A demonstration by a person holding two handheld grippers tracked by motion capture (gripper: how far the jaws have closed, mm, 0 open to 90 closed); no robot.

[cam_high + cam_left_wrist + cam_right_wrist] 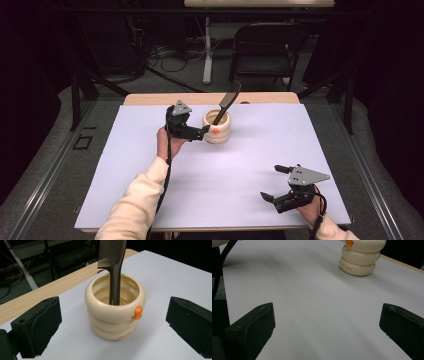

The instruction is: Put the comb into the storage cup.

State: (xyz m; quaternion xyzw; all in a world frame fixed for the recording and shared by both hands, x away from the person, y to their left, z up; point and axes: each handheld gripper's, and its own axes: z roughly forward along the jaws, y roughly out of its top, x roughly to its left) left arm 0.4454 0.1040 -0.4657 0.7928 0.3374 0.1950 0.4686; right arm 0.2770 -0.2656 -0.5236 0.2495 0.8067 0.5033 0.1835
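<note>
While the dark brown comb (113,267) stands handle-down in the cream ribbed cup (115,312), its long axis runs steeply up, tilted off vertical: in the high view the comb (226,104) leans up and to the right, toward the far table edge, toothed end on top. Handle rests inside against the cup rim (teeth clear of the cup). Cup (217,128) sits on the white table (150,165) toward the far edge, left of centre, with a small orange knob (137,312) on its side.

Left gripper (205,131) is just beside the cup on its left, jaws spread wide either side of it, pads not touching, nothing grasped. From the left gripper view the cup sits between the jaws, with a gap each side.

Right gripper (274,182) rests low at the near right of the table, well apart from the cup, jaws wide open and empty (bare tabletop between them).
</note>
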